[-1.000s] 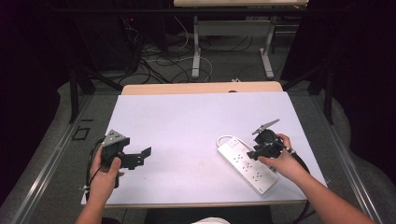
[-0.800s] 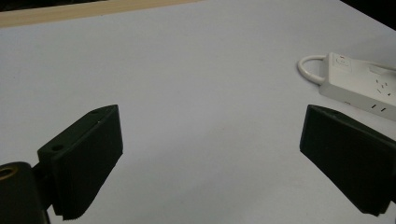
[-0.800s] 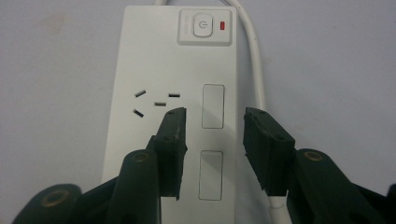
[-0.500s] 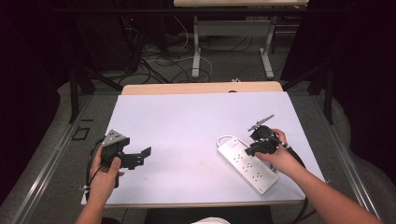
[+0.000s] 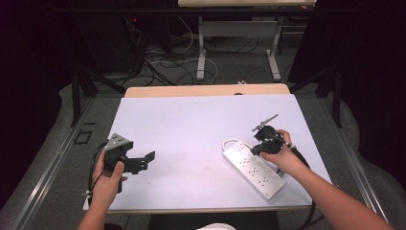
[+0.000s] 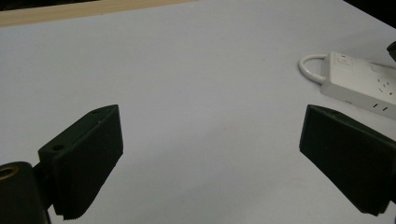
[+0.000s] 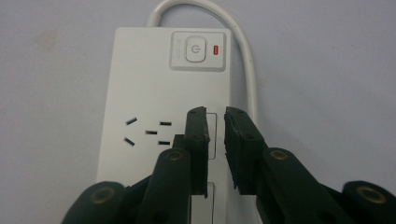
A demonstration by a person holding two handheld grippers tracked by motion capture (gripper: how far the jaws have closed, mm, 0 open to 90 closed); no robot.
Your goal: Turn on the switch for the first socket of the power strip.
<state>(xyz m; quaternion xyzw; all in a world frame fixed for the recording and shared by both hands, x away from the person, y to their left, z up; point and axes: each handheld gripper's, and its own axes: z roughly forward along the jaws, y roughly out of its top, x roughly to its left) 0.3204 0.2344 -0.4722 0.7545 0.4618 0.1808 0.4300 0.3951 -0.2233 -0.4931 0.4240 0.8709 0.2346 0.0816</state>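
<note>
Strip (image 5: 253, 167), a white power strip, is lying at the table's (image 5: 191, 124) right, under the right gripper (image 7: 215, 116), whose jaws have just been closing to a narrow empty gap over its sockets. It looks rigid, light and slick; gripping across its narrow sides seems safest. Left gripper (image 6: 210, 154) is gaping, idle.

We see a white surface (image 5: 191, 124) bearing a white power strip (image 5: 249, 167) at its right side.
</note>
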